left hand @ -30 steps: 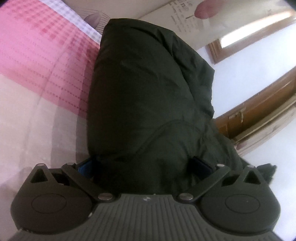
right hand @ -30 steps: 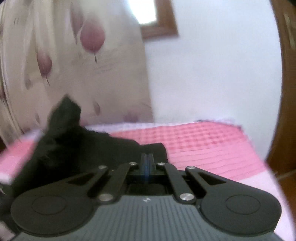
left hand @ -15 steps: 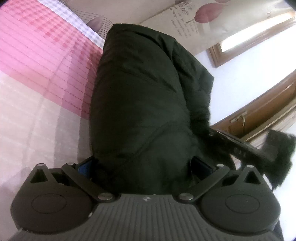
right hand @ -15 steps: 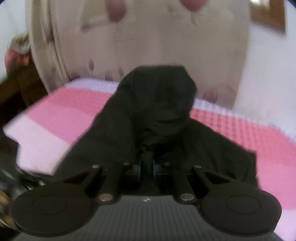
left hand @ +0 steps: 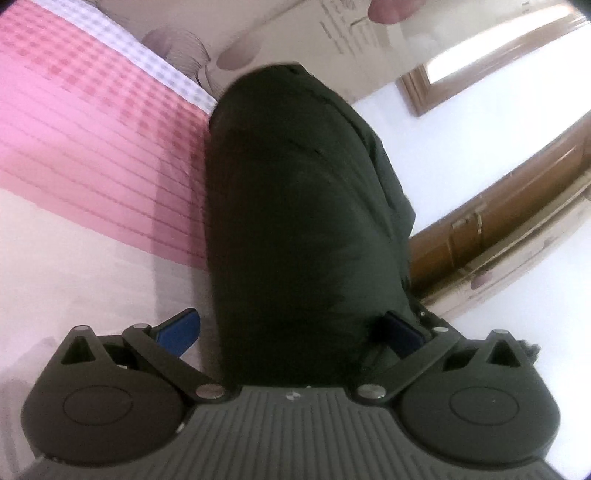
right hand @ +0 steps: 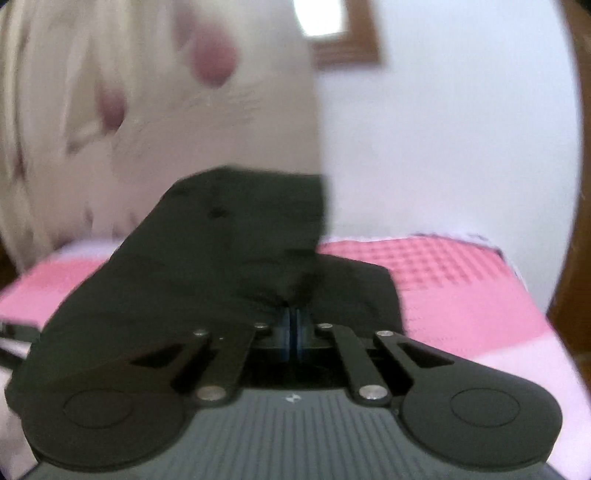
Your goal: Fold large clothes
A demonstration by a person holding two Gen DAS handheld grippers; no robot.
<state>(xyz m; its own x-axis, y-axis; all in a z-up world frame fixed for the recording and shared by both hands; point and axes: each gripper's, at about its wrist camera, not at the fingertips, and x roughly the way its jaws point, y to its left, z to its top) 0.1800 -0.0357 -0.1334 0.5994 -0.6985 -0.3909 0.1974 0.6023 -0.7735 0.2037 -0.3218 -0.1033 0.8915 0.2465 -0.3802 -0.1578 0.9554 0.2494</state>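
A black padded jacket [left hand: 303, 206] lies lengthwise on the pink bed [left hand: 92, 166]. Its near end sits between the fingers of my left gripper [left hand: 291, 328]. That gripper is open wide: the left blue pad [left hand: 177, 328] stands clear of the cloth and the right pad [left hand: 402, 332] is against it. In the right wrist view the jacket [right hand: 221, 251] rises in a blurred heap. My right gripper [right hand: 294, 314] has its jaws closing tight on a gathered pinch of the fabric, which wrinkles out from the tips.
A pale flowered headboard [right hand: 147, 92] stands behind the bed. There is a white wall with a wood-framed window [right hand: 332, 33], and brown wooden furniture [left hand: 498, 221] stands beside the bed at the right. Bare pink bedcover [right hand: 461, 295] lies right of the jacket.
The right view swung left across the bed and back, and the jacket's pinched part now stands up higher. In the left view the cloth has drawn away from the left pad.
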